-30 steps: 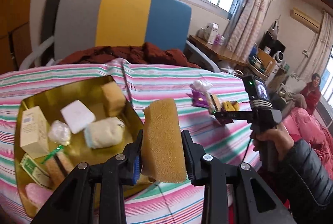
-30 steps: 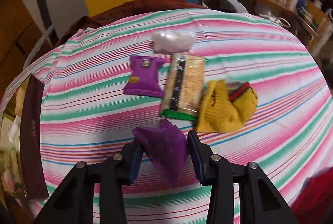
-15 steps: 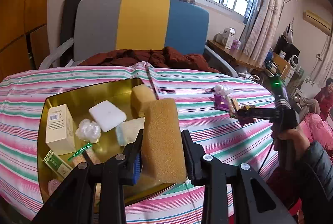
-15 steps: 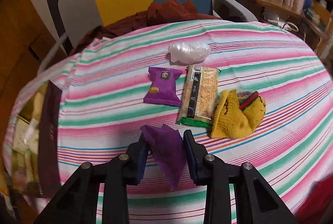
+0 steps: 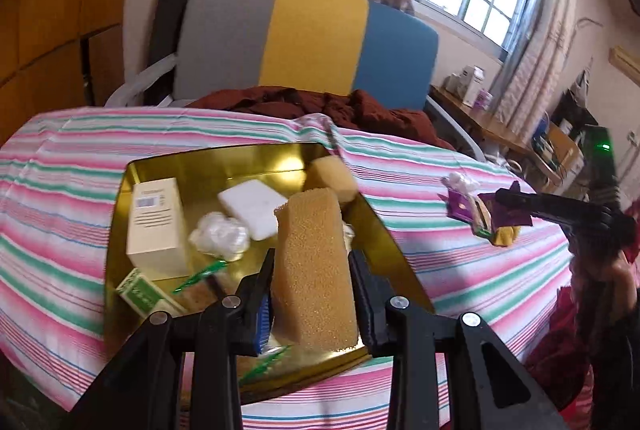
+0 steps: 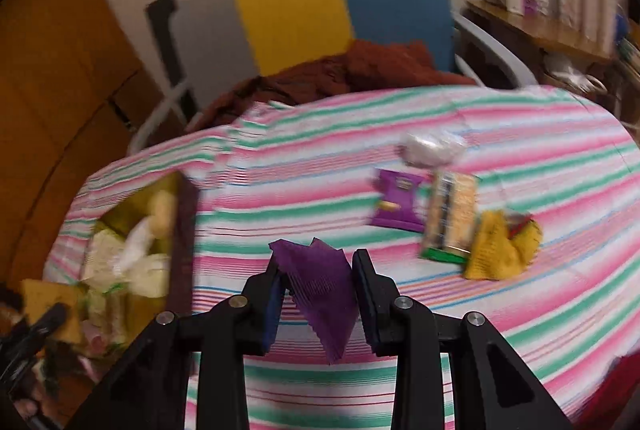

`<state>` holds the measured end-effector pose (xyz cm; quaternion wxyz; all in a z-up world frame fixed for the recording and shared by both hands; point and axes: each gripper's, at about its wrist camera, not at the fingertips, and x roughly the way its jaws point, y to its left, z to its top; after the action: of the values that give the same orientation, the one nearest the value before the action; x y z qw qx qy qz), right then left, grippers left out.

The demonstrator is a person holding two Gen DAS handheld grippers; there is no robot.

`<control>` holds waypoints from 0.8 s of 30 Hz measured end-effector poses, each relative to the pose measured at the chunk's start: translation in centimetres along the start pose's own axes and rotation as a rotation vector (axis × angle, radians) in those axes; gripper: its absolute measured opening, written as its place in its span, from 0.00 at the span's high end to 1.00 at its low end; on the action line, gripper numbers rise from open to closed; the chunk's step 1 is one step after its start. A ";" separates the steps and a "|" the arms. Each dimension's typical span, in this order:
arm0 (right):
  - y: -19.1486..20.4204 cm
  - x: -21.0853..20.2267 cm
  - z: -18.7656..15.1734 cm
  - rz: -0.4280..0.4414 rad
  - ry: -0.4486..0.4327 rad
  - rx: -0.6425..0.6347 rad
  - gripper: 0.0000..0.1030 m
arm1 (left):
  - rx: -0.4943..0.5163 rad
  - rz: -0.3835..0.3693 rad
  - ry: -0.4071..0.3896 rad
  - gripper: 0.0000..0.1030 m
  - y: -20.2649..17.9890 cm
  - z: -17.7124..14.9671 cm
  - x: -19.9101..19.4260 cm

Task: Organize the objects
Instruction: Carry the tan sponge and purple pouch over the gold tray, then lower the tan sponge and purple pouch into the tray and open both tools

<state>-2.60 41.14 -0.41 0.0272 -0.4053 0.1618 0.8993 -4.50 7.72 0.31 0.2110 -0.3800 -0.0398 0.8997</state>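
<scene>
- Left tongs gripping the tan sponge, hovering over the gold tray at 6 o'clock.
- Right tongs pinching the purple cloth above the striped counter.
- Tray already holding a box, white pad and cotton.
- Waiting at 2 o'clock: purple packet, snack bar, yellow sock, white bundle.

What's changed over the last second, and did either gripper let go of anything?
Neither let go. The left gripper, shut on the yellow sponge, has moved over the gold tray. The right gripper, shut on the purple cloth, has pulled back from the loose items and swung toward the tray. The purple packet, snack bar and yellow sock stayed on the striped tablecloth.
</scene>
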 end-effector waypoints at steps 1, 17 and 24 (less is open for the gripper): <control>1.7 -0.4 0.1 0.030 -0.008 -0.032 0.68 | -0.010 0.014 -0.003 0.68 0.6 0.2 0.0; 18.7 2.7 -4.2 0.361 0.126 -0.234 0.64 | -0.086 0.070 -0.029 0.61 5.3 2.3 1.2; 19.5 4.4 -5.4 0.330 0.155 -0.247 0.65 | -0.102 0.066 -0.025 0.62 5.5 1.8 2.1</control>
<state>-5.16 20.69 -1.72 -0.1826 -0.4415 0.1161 0.8708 -9.00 3.77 -1.11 0.1611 -0.3799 -0.0758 0.9077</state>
